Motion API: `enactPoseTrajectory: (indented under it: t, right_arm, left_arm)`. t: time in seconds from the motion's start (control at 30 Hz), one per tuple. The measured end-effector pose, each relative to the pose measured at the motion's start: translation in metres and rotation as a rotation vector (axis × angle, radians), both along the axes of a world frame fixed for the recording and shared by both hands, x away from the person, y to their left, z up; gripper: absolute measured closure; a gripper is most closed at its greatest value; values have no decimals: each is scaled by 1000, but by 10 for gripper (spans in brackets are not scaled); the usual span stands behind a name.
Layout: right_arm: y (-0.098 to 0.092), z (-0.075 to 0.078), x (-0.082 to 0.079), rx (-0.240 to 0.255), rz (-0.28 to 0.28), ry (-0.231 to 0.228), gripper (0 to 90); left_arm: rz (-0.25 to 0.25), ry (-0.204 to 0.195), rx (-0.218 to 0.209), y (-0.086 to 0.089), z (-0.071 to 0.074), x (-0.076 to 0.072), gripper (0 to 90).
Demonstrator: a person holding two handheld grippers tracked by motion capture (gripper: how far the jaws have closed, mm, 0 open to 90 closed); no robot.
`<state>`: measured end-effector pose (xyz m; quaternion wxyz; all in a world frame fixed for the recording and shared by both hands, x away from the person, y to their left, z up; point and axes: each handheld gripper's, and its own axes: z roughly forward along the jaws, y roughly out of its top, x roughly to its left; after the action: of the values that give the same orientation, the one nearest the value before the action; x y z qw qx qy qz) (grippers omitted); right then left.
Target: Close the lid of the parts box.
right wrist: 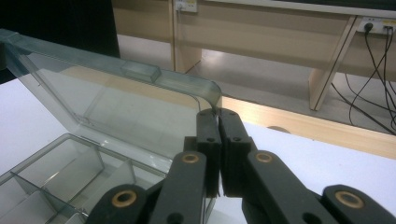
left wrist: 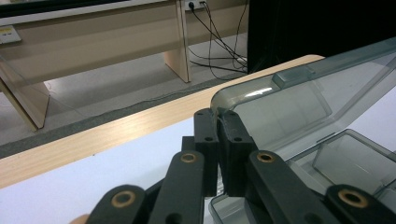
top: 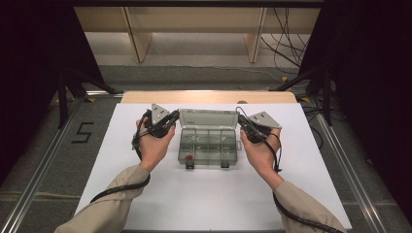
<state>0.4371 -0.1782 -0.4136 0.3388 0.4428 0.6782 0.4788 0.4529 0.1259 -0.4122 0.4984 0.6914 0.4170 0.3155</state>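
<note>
A clear grey plastic compartment box (top: pixel 208 145) sits in the middle of the white mat, its lid (top: pixel 208 118) standing up at the back. My left gripper (top: pixel 176 116) is shut on the lid's left upper corner; in the left gripper view the jaws (left wrist: pixel 218 116) pinch the lid's rim (left wrist: pixel 289 93). My right gripper (top: pixel 240 119) is shut on the right upper corner, where the jaws (right wrist: pixel 217 114) pinch the lid's edge (right wrist: pixel 116 93). The compartments (right wrist: pixel 56 172) look empty. Two dark latches (top: pixel 225 164) hang at the front, and a small red piece (top: pixel 188 158) lies by the left one.
A white mat (top: pixel 194 204) covers the table, with a wooden strip (top: pixel 209 97) along the far edge. Beyond stand wooden bench legs (top: pixel 138 43) and floor cables (top: pixel 286 43). Black stands (top: pixel 63 97) flank the table, and a metal rail (top: pixel 340 160) runs along its right side.
</note>
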Motion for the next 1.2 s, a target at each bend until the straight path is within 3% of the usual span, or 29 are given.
enactPoseTrajectory:
  t: [0.8,0.97,1.2]
  right_arm:
    - [-2,-3,-10,-14,13,15,888]
    - [-2,-6,-10,-4,17,-6,889]
    - [-2,-6,-13,-13,26,13,889]
  left_arm:
    - [-5,-8,16,0,-3,-9,867]
    - [-7,-12,18,1,-4,-11,867]
    - [-12,-18,32,1,-6,-14,867]
